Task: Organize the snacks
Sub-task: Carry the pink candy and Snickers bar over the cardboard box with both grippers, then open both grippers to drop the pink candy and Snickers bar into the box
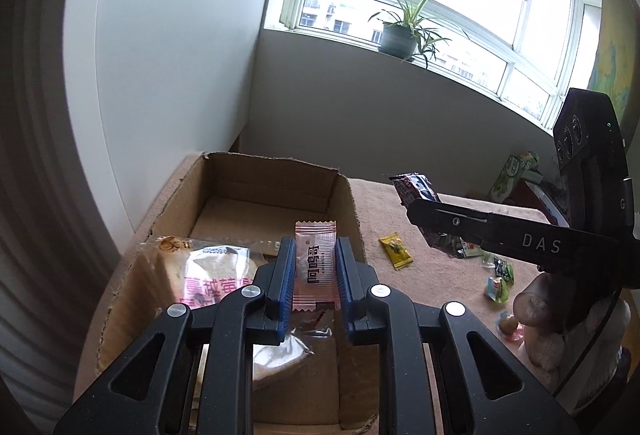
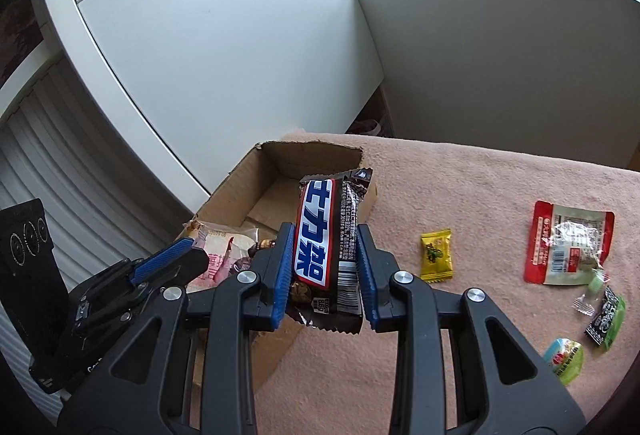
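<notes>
My left gripper (image 1: 315, 271) is clamped on a small pink sachet (image 1: 315, 263); its long axis runs along the fingers, and its far crimped end points away from me over the open cardboard box (image 1: 256, 175). My right gripper (image 2: 325, 267) pinches a dark chocolate bar (image 2: 328, 235) across its width, long axis also along the fingers, far end raised toward the box's near corner. In the box lies a bagged pastry (image 1: 212, 271). On the pink cloth (image 2: 460, 187) beside the box: a yellow candy (image 2: 436, 255), then a red-edged packet (image 2: 568, 247), well apart from the box.
</notes>
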Tool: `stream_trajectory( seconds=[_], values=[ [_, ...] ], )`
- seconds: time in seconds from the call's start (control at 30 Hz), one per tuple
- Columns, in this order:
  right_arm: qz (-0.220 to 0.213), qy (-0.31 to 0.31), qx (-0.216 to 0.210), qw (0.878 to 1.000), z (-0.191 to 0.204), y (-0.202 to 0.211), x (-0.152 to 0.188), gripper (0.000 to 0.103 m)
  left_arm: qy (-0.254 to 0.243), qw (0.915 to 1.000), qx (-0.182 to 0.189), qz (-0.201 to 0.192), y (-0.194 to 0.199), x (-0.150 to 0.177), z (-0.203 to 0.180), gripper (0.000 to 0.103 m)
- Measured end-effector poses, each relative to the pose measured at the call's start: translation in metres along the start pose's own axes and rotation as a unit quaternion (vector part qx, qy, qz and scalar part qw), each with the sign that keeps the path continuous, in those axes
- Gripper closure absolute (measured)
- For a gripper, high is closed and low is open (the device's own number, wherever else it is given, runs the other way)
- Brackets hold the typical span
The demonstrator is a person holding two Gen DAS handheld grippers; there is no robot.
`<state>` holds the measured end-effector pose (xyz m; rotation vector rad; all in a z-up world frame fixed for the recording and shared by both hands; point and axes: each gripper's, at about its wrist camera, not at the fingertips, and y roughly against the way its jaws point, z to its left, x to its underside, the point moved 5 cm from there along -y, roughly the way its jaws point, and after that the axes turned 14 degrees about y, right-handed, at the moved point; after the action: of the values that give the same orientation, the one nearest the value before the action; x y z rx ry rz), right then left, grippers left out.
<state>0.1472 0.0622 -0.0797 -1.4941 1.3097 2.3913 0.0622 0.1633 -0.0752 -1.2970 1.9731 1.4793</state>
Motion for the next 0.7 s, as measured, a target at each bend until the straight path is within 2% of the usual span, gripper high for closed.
stream_trajectory(
  seconds=[0.23,0.43,0.47,0.53,0.57,0.6,0.7],
  values=[
    [0.018,0.014,-0.005,1.000,0.014,-0.037,-0.014,0.072,0.027,0.9993,-0.025,-0.003,-0.010,-0.019,0.025,0.085],
    [0.026,0.023,-0.006,0.999,0.018,-0.051,-0.018,0.071,0.048,0.9984,-0.028,-0.002,-0.016,-0.030,0.036,0.084],
    [0.025,0.024,-0.006,0.999,0.019,-0.052,-0.019,0.069,0.049,0.9984,-0.027,-0.001,-0.017,-0.032,0.037,0.078],
    [0.019,0.023,-0.003,1.000,0.019,-0.051,-0.021,0.049,0.050,0.9982,-0.031,-0.007,-0.015,-0.034,0.038,0.063],
    [0.014,0.021,0.001,1.000,0.018,-0.049,-0.021,0.044,0.052,0.9982,-0.030,-0.009,-0.014,-0.034,0.040,0.061],
    [0.010,0.020,0.003,1.000,0.018,-0.048,-0.022,0.044,0.053,0.9981,-0.030,-0.009,-0.013,-0.035,0.041,0.057],
    [0.007,0.018,0.005,1.000,0.016,-0.044,-0.024,0.044,0.060,0.9976,-0.031,-0.013,-0.011,-0.036,0.045,0.056]
  ],
)
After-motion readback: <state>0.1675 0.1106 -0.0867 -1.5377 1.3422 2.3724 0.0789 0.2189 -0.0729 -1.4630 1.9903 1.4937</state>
